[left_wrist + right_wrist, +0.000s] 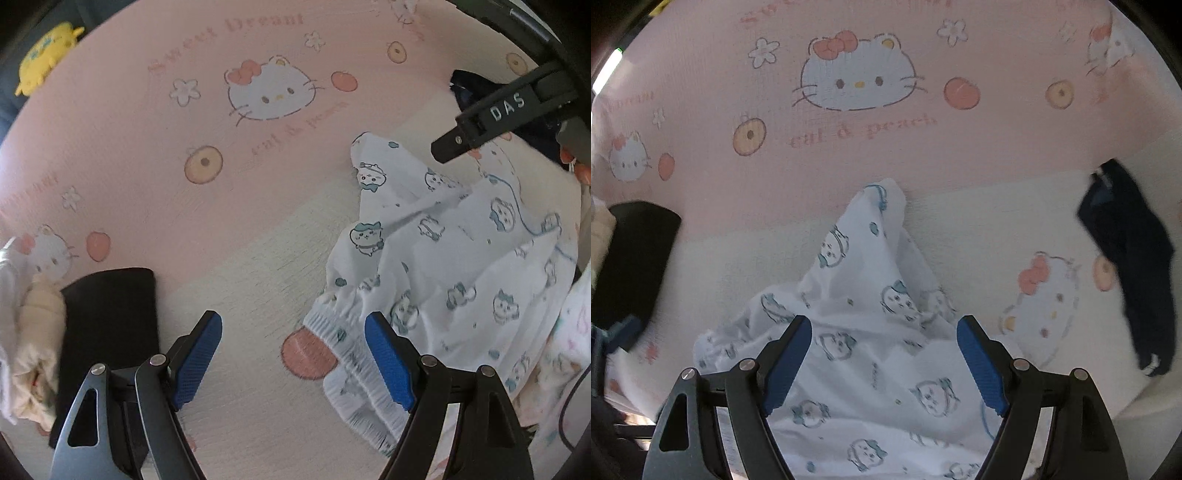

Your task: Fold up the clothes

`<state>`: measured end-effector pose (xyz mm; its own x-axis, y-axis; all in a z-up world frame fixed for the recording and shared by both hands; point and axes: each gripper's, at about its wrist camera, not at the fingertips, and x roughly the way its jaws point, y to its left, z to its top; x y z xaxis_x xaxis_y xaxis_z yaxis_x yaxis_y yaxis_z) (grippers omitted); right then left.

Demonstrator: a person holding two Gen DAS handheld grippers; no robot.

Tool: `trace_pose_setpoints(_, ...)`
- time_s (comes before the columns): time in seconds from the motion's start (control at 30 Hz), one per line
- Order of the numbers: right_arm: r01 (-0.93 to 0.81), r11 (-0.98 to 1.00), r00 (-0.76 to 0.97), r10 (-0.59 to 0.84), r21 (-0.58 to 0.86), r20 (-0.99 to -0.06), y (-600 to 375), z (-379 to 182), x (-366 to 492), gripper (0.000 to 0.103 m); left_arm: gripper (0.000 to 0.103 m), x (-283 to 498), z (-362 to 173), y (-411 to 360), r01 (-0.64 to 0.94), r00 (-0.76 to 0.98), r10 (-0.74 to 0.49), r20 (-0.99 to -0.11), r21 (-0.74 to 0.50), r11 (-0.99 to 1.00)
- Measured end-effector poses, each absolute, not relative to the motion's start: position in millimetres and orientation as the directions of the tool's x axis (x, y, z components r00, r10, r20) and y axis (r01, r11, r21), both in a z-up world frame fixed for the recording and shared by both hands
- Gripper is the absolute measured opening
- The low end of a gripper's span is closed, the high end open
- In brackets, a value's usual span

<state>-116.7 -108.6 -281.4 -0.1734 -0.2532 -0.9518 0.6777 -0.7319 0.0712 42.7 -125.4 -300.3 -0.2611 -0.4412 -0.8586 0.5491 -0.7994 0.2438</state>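
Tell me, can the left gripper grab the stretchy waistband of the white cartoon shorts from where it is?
Probably yes. The left gripper is open, and the elastic waistband of the white cartoon-print shorts lies right by its right finger, with nothing on top. The black folded garment sits off to the other side, out of the way.

We see soft, even, rather dim light, with no hard shadows. A bright glare strip [607, 70] shows at the left edge of the right view. Both views bend strongly toward dark round corners. The dark cloth [1130, 266] at right is motion-blurred, and the sheet [147, 147] print looks hazy.
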Motion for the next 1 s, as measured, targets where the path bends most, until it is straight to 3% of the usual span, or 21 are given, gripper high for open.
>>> trace_pose_setpoints(0.23,0.706,-0.708,-0.193,-0.200,0.006,-0.961,-119.4,-294.0,-144.4,0.081,0.079,21.3,-321.3,-153.2,0.579,-0.231,-0.392,-0.890,0.197,-0.791)
trace_pose_setpoints(0.47,0.587,-0.790,-0.058,-0.262,0.179,-0.963,-101.2,-326.6,-168.8,0.081,0.079,10.5,-342.1,-182.0,0.628,-0.209,-0.342,-0.916,0.142,-0.765)
trace_pose_setpoints(0.7,0.625,-0.770,-0.067,-0.219,0.130,-0.973,-116.9,-339.3,-176.5,0.081,0.079,8.5,-366.6,-210.8,0.694,-0.246,-0.136,-0.960,-0.076,-0.716)
trace_pose_setpoints(0.9,0.594,-0.762,0.034,-0.296,0.258,-0.955,-131.4,-353.2,-184.0,0.081,0.079,15.6,-380.2,-231.4,0.754,-0.338,-0.008,-0.941,-0.266,-0.601)
trace_pose_setpoints(1.0,0.616,-0.754,0.046,-0.252,0.226,-0.967,-142.7,-365.4,-180.8,0.081,0.079,18.7,-381.3,-236.2,0.770,-0.366,-0.016,-0.931,-0.293,-0.567)
